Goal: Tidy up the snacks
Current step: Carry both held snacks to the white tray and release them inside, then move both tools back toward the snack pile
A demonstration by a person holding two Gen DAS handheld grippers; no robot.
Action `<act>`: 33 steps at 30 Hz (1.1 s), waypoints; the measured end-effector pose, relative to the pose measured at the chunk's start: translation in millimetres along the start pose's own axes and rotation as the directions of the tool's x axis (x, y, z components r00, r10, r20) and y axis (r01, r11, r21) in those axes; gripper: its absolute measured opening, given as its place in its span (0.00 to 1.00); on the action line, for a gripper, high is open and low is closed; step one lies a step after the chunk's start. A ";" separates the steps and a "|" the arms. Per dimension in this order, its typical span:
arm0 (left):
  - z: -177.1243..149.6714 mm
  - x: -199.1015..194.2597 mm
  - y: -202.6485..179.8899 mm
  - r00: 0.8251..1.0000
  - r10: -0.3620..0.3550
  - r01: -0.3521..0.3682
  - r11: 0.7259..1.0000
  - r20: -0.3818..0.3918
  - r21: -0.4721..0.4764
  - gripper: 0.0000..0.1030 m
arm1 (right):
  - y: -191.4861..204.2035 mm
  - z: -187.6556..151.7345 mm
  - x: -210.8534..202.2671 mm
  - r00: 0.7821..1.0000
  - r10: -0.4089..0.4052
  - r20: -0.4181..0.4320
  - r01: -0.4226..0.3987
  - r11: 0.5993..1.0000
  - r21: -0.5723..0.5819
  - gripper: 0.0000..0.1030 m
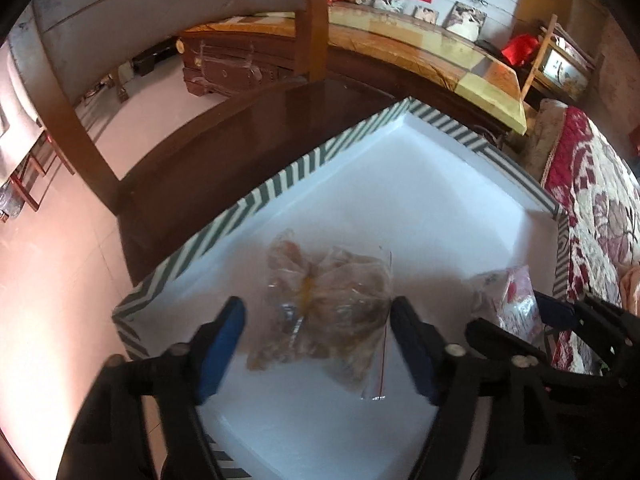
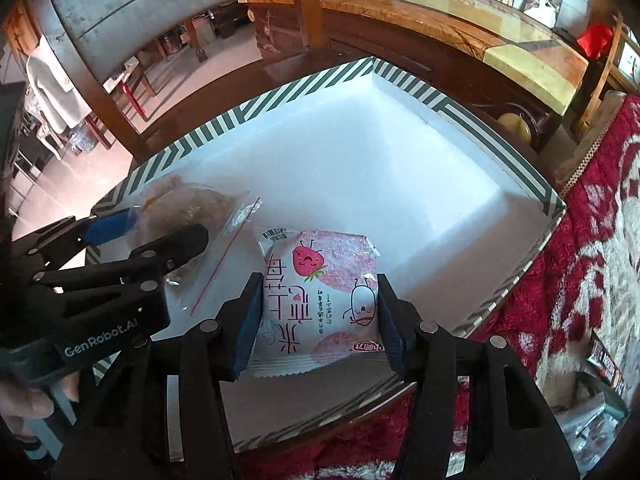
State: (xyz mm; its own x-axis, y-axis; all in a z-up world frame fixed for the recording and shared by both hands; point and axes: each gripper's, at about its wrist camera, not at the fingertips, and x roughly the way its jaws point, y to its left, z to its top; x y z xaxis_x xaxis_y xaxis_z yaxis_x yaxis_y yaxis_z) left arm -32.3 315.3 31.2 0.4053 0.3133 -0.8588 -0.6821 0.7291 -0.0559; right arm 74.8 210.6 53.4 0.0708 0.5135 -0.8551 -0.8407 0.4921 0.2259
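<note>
A white box with a green-striped rim point(image 1: 256, 196) point(image 2: 280, 96) stands on a dark wooden seat. A clear zip bag of brown snacks point(image 1: 324, 308) point(image 2: 188, 208) lies inside it. My left gripper point(image 1: 318, 344) point(image 2: 156, 228) hovers over this bag with jaws spread wide, not touching it. My right gripper point(image 2: 318, 320) point(image 1: 532, 312) is shut on a pink strawberry snack packet point(image 2: 320, 296) point(image 1: 512, 304), holding it over the box's near right part.
A red and cream floral blanket point(image 1: 592, 216) point(image 2: 592, 248) lies to the right of the box. A wooden chair back point(image 1: 312, 20) rises behind it. A long wooden cabinet point(image 2: 460, 28) with photos stands at the back.
</note>
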 end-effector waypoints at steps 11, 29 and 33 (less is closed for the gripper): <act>-12.7 -37.8 -16.1 0.995 -0.030 0.026 0.998 0.093 0.048 0.91 | -3.8 -19.6 -50.1 0.994 0.023 0.110 -0.029 0.998 0.054 0.61; -68.7 -81.9 -122.7 0.974 -0.215 0.187 0.935 0.064 0.300 0.91 | -67.1 -153.2 -141.1 0.980 -0.117 0.158 0.071 0.961 0.269 0.61; -81.1 -84.9 -143.1 0.967 -0.252 0.226 0.915 0.036 0.336 0.91 | -85.6 -179.7 -156.7 0.974 -0.163 0.157 0.107 0.943 0.315 0.61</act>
State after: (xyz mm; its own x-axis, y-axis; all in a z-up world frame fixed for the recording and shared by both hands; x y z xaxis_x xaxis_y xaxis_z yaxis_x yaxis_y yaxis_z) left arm -18.5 135.0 70.7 0.5859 0.1412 -0.7980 -0.3281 0.9417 -0.0742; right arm 39.3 -38.4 84.2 0.2904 0.5304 -0.7964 -0.6164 0.7403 0.2683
